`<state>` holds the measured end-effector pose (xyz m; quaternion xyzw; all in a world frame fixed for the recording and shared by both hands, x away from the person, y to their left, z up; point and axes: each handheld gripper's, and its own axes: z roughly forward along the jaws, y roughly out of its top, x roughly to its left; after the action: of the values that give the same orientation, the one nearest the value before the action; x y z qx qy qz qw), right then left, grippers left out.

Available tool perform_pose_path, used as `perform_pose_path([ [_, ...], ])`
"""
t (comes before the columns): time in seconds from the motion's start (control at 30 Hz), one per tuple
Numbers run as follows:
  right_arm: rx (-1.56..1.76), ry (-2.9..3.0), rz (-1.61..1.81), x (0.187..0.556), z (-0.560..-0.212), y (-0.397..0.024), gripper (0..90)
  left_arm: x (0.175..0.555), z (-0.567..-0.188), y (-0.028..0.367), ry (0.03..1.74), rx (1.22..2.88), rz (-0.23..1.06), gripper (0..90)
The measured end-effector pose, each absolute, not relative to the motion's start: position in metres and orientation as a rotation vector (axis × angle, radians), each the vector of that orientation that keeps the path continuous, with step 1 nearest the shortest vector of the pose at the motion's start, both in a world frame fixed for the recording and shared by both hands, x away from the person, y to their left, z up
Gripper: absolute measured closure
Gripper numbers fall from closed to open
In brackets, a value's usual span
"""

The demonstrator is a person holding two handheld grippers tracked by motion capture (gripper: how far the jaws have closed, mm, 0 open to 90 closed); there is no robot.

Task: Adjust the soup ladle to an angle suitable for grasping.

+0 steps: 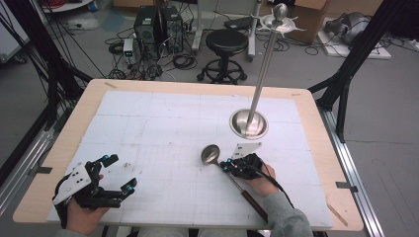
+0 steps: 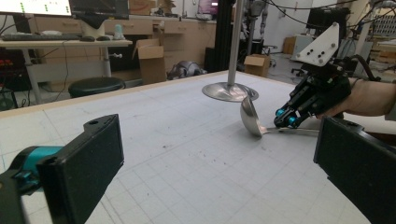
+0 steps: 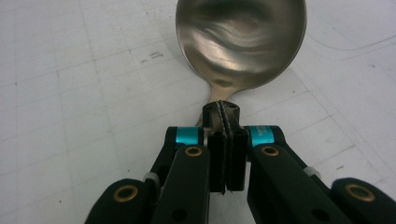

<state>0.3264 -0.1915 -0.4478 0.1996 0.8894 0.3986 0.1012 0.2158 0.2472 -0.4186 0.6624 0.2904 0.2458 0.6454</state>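
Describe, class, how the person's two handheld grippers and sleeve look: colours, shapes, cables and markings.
Both the left gripper and the right gripper are black linkage frames with flat rectangular black pads, turquoise collars near the tips and brass-coloured pivot pins. Each carries a pale grey three-cornered plate dotted with small holes. A black cable trails from the right one. A grey sleeve covers that forearm.

My ladle (image 1: 211,154) is polished metal, mirror-glossy, with a dark matt handle; the stand (image 1: 248,123) is brushed steel; the mat (image 1: 163,123) is matt white over pale wood.
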Motion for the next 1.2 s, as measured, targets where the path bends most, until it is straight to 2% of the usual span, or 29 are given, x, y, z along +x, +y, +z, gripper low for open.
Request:
perform_pose_path([
  [1.2,0.365,2.728,1.206,0.311,-0.443,-0.162,89.9,0.216,-0.418,0.247,0.651,1.505,0.556,1.9],
])
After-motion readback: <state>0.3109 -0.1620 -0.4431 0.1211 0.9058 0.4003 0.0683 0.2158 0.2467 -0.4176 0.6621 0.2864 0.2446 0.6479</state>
